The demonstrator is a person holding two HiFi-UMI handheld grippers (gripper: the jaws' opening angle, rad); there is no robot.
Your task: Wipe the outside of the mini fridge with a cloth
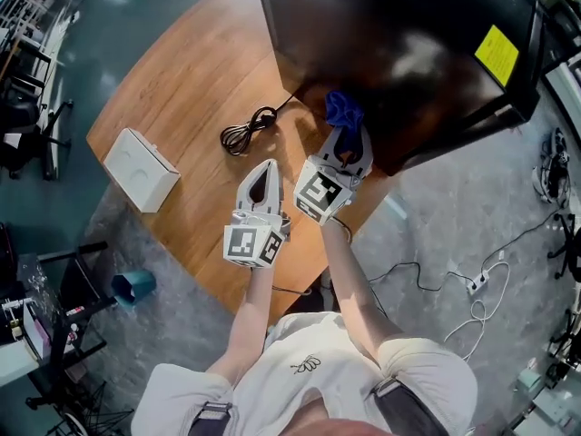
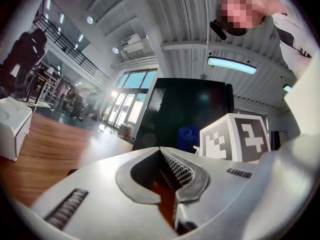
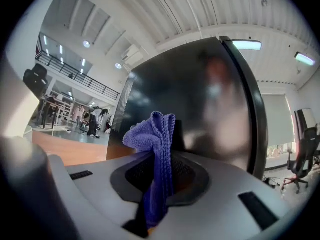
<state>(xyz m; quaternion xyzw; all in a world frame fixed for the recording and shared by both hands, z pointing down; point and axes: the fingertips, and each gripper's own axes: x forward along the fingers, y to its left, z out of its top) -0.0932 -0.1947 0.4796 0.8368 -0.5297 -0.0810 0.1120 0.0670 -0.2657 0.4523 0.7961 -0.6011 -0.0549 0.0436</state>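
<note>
Item one: right gripper (image 1: pixel 347 134), jaws pinched on a blue cloth (image 3: pixel 159 149). The cloth is bunched so a wad stands proud of the tips, which I judge gives a soft face to press on the panel instead of bare plastic. Item two: black mini fridge (image 1: pixel 399 53), standing on the far right part of the wooden table (image 1: pixel 182 89). Its glossy side faces me, and the cloth is raised just in front of its near lower corner; I cannot tell whether they touch. Item three: left gripper (image 1: pixel 270 167), jaws pressed together on nothing. It rests low over the table beside the right one, apart from the fridge and probably kept out of the wiping path. Item four: coiled black cable (image 1: pixel 247 130), lying near the fridge's corner. Item five: white box (image 1: pixel 141 169), at the table's left edge, well apart from the work.
</note>
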